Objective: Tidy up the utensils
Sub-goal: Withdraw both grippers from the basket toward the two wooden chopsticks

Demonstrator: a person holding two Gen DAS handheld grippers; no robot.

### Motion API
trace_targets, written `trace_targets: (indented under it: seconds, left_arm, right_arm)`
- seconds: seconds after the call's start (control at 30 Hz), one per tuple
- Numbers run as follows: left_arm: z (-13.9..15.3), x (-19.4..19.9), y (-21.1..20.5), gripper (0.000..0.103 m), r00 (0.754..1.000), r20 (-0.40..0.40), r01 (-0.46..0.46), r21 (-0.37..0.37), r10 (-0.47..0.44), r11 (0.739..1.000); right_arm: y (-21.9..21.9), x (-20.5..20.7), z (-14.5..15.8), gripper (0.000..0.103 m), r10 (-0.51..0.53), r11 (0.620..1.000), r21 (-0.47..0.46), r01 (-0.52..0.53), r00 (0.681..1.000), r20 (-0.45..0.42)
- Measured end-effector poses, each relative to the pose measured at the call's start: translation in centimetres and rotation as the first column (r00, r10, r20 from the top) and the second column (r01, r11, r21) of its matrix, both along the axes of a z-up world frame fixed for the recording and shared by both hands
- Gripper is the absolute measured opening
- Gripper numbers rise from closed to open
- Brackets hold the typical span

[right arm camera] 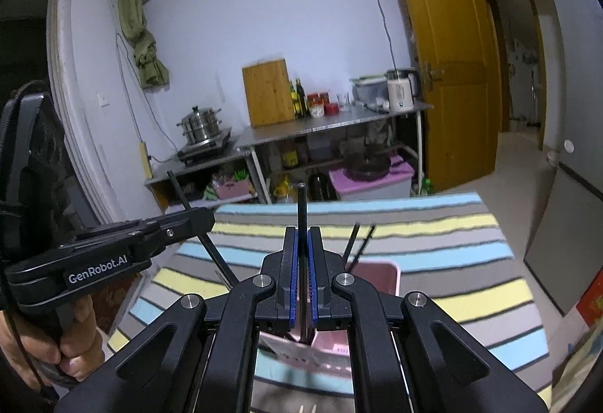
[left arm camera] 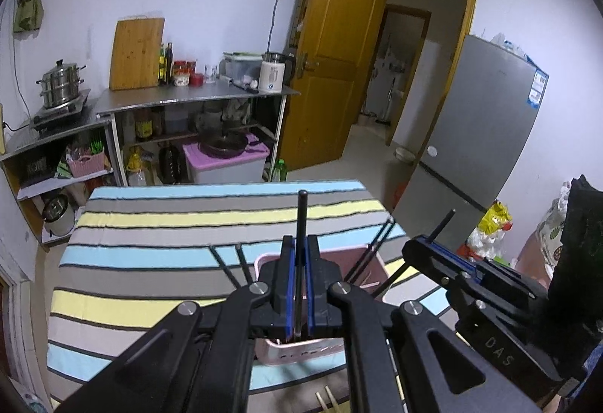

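Over striped table (left arm camera: 158, 224) near edge, black chopsticks are being clamped by left gripper (left arm camera: 300, 285) & right gripper (right arm camera: 303, 277) (one each); pink basket (left arm camera: 373, 262) drop prob. next.

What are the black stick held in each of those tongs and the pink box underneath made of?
Each thin black chopstick, one in the left tongs at and one in the right tongs at, looks matte and uniformly dark: probably plastic or lacquered wood; I cannot tell which. The pink rectangular basket has thin, smooth, evenly coloured walls, so likely moulded plastic.
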State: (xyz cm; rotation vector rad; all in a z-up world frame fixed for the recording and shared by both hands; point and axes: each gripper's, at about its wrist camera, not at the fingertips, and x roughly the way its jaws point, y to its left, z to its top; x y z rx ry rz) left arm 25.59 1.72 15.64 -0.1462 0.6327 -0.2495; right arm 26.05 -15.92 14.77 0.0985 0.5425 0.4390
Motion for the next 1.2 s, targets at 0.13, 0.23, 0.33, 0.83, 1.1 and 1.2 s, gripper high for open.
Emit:
trace_targets:
  seconds: [0.13, 0.23, 0.33, 0.83, 1.1, 1.2]
  left_arm:
    - [-1.2, 0.2, 0.2, 0.005, 0.999, -0.034, -0.006, 0.005, 0.006, 1.000]
    - [-1.8, 0.2, 0.3, 0.006, 0.999, -0.048, -0.011, 0.001, 0.011, 1.000]
    - [-1.9, -0.2, 0.3, 0.010, 0.999, -0.047, -0.011, 0.011, 0.011, 1.000]
    - [-1.2, -6.2, 1.8, 0.033, 0.998, 0.042, -0.042, -0.023, 0.043, 0.999]
    - [-5.1, -9.6, 2.0, 0.033, 0.999, 0.005, -0.044, -0.027, 0.044, 0.999]
    - [-7.2, -10.5, 2.0, 0.033, 0.998, -0.032, -0.048, -0.023, 0.048, 0.999]
  right_arm:
    - [-0.4, 0.3, -1.4, 0.005, -0.004, 1.000, 0.004, 0.005, 0.999, -0.049]
    - [-0.7, 0.4, -1.9, 0.005, -0.001, 1.000, 0.011, 0.002, 0.996, -0.085]
    - [-0.9, -0.2, -1.7, 0.010, -0.001, 1.000, 0.006, 0.001, 0.997, -0.074]
    - [-3.8, -5.4, -1.4, 0.012, 0.000, 0.999, 0.035, 0.002, 0.999, -0.048]
    - [-5.2, -8.1, -5.4, 0.012, 0.006, 1.000, 0.011, -0.004, 0.992, -0.128]
    - [-5.5, -8.5, -7.2, 0.012, 0.006, 1.000, 0.007, -0.005, 0.986, -0.166]
